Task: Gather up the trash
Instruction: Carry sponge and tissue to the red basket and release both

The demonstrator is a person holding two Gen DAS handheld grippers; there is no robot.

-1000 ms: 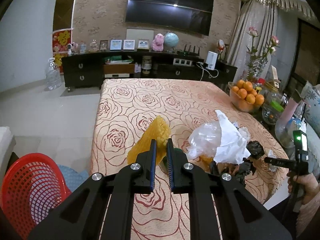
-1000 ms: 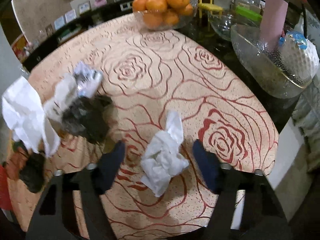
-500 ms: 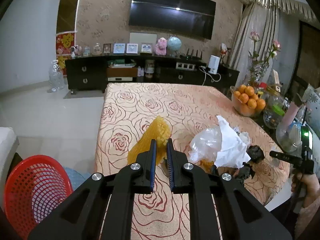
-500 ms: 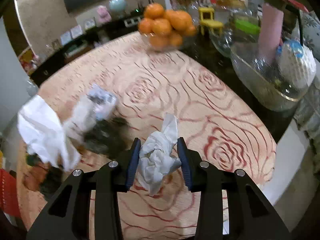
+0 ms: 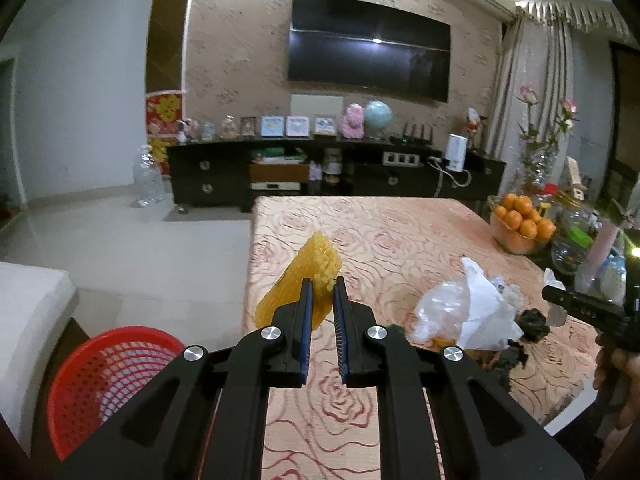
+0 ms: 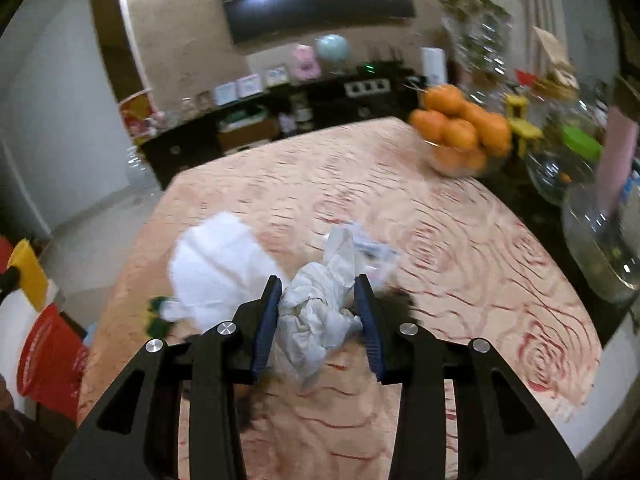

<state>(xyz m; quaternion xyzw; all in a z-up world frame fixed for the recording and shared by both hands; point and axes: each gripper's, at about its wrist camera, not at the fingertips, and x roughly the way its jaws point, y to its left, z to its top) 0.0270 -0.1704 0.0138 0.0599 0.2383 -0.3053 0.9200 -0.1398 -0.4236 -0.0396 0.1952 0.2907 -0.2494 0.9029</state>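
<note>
a: over the table (image 6: 460, 280), right gripper (image 6: 318, 300) has its jaws clamped on the tissue (image 6: 320, 312); the wad fills the gap, pads pressing both sides, lifted clear of the cloth. left gripper (image 5: 320, 300) has its jaws nearly together, pinching the lower part of the yellow net (image 5: 308, 280).

b: procedure for the step in hand?

a: judged step: carry both items to the red basket (image 5: 108, 376), on the floor just off the table's left edge. keep both grips firm; tissue is soft and may slip if pressure eases. swing wide of the plastic bag (image 5: 460, 312) and the dark scraps beside it, so nothing snags.

b: orientation of the items?

a: net: long axis runs diagonally, upper end away from the camera and to the right, lower end toward the table edge. tissue: long axis roughly along the fingers, a twisted tip pointing forward and up, loose tail hanging below the pads. release only once each is above the basket rim.
</note>
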